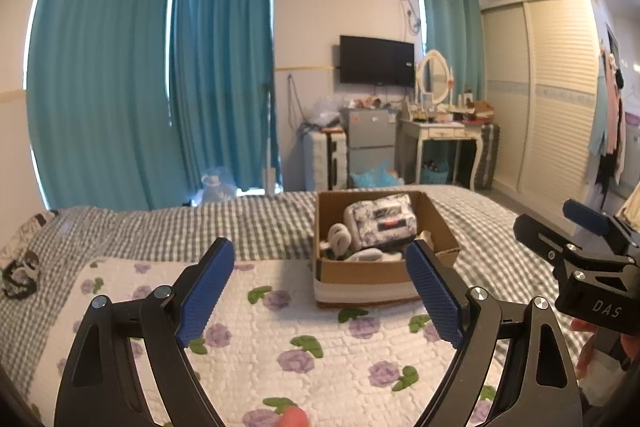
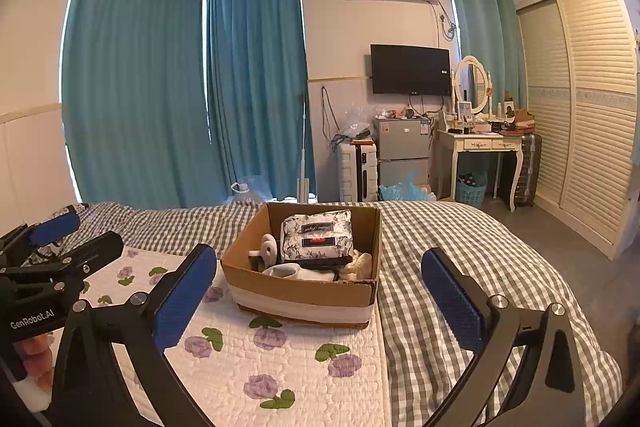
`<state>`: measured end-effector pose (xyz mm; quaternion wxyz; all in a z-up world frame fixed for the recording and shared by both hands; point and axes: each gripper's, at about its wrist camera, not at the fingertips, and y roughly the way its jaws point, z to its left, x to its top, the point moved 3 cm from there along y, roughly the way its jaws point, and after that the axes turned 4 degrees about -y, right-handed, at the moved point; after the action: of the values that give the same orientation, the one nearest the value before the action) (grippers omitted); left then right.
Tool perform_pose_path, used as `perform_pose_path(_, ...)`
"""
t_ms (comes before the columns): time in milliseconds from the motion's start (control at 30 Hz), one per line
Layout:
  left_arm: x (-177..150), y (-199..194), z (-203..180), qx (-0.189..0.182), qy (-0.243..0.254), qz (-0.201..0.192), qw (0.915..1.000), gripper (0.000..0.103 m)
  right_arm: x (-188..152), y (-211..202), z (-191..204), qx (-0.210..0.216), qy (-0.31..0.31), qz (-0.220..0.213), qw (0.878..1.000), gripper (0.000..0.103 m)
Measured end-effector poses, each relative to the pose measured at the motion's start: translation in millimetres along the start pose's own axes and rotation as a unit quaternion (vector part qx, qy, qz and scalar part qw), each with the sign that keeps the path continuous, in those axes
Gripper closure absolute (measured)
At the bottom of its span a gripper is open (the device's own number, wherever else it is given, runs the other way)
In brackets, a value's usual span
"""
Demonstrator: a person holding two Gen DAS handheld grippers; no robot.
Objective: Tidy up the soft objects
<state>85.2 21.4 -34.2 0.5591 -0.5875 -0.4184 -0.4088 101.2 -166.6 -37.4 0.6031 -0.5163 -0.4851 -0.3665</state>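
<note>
Socks (image 2: 280,269), rolled and limp, lie with a floral pouch (image 2: 318,233) in the cardboard box (image 2: 296,293) mid-bed on the quilt's far edge, likely light and squashy, best pinched across a roll's middle; left gripper (image 1: 320,283) and right gripper (image 2: 320,289) both gape empty.

Evenly lit, moderately bright interior. Daylight leaking as thin bright strips along edges of the teal pleated curtains (image 2: 140,75), far left. Overexposed ceiling glare at top right of left wrist view. Soft shadow cast beside the brown cardboard box (image 2: 296,287) on the white quilted floral mat (image 2: 280,367). Strong fisheye curvature with dark vignetted corners. Left wrist view slightly soft throughout; right wrist view sharper, the cream slatted wardrobe (image 2: 592,115) bowed at right edge.
</note>
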Motion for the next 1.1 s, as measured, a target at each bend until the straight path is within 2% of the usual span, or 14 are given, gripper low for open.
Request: perform_pose_path(1100,-2.6,-3.1,-0.2,0.005,0.011,-0.005,0.9999,0.014,2.2,2.3,2.5,0.000,0.003,0.008,1.000,0.000)
